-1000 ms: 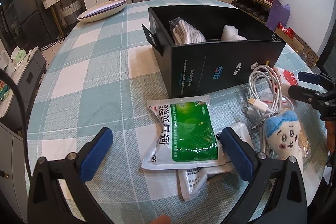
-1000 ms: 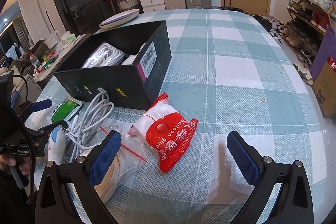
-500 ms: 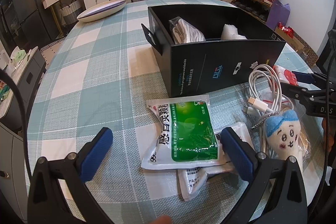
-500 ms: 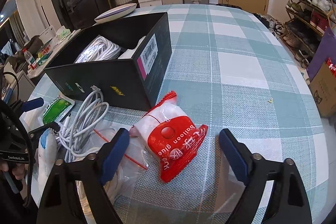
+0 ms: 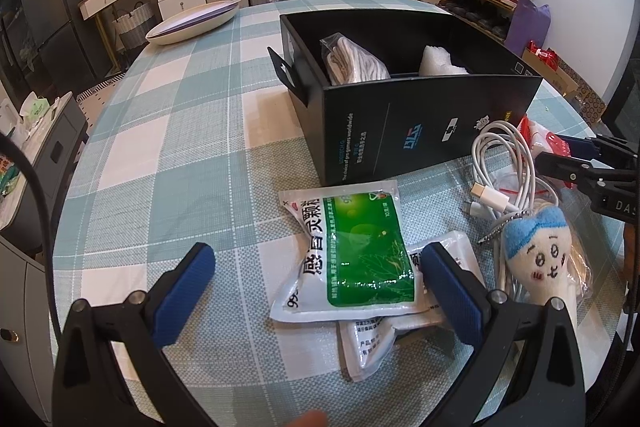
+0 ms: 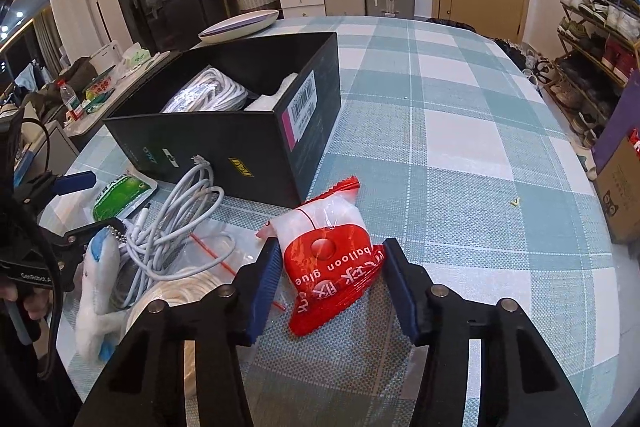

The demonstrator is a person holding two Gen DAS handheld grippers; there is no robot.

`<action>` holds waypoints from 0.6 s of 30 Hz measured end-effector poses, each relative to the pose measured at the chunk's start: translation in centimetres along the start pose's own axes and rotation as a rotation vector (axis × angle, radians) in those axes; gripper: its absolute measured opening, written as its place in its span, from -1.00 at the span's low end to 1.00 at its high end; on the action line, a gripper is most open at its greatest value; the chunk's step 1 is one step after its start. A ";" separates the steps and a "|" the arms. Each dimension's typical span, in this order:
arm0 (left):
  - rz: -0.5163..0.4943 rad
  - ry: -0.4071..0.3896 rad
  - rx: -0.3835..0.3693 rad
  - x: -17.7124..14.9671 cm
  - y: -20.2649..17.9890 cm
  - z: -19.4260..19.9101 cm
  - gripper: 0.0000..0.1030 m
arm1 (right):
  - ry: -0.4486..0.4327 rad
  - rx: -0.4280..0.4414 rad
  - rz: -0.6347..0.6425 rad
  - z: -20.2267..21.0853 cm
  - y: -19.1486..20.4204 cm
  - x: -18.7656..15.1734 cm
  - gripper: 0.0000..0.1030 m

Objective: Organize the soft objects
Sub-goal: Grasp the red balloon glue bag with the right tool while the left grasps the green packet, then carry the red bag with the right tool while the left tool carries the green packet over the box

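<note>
Since 1.0 s ago: right gripper (image 6: 331, 277) has advanced and narrowed from wide spread; its blue pads now bracket the red-and-white balloon glue packet (image 6: 329, 259), one pad at each side, touching or nearly so; firm pinch cannot be confirmed. Packet lies on the checked tablecloth (image 6: 460, 147), just off the near corner of the black box (image 6: 224, 147), at 12 o'clock from the right wrist. Left gripper (image 5: 316, 287) unchanged: jaws spread wide, hovering, holding nothing. Green medicine sachet (image 5: 352, 251) between its fingers, lying on a second white sachet (image 5: 372, 343). White cable coil (image 5: 508, 171) at 2 o'clock from the left wrist; plush keychain doll (image 5: 540, 259) at 3 o'clock. Box holds a bagged white cable (image 6: 208, 95) and white foam (image 5: 440, 65)
</note>
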State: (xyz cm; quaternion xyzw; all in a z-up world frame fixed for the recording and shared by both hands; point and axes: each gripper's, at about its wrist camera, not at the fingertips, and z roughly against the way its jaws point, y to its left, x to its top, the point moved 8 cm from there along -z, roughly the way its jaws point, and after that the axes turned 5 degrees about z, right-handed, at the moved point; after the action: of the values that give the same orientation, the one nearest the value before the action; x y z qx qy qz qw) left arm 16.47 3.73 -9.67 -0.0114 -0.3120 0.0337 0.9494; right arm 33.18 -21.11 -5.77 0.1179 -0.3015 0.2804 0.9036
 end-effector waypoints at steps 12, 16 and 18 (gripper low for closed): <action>0.011 0.008 -0.086 -0.1 -0.4 0.3 0.50 | -0.093 0.014 0.014 2.6 0.2 1.4 0.00; 0.009 0.004 -0.122 -0.2 -0.7 0.7 -0.05 | -0.109 0.017 0.019 2.9 0.4 1.7 0.00; -0.003 0.003 -0.118 -0.2 -0.7 0.8 -0.07 | -0.112 0.016 0.022 3.0 0.4 1.8 0.00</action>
State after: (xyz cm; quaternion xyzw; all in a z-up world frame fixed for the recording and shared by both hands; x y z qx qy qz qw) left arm 15.86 3.00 -9.09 -0.0668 -0.3120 0.0137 0.9476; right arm 32.70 -21.18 -2.32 0.1376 -0.3505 0.2857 0.8813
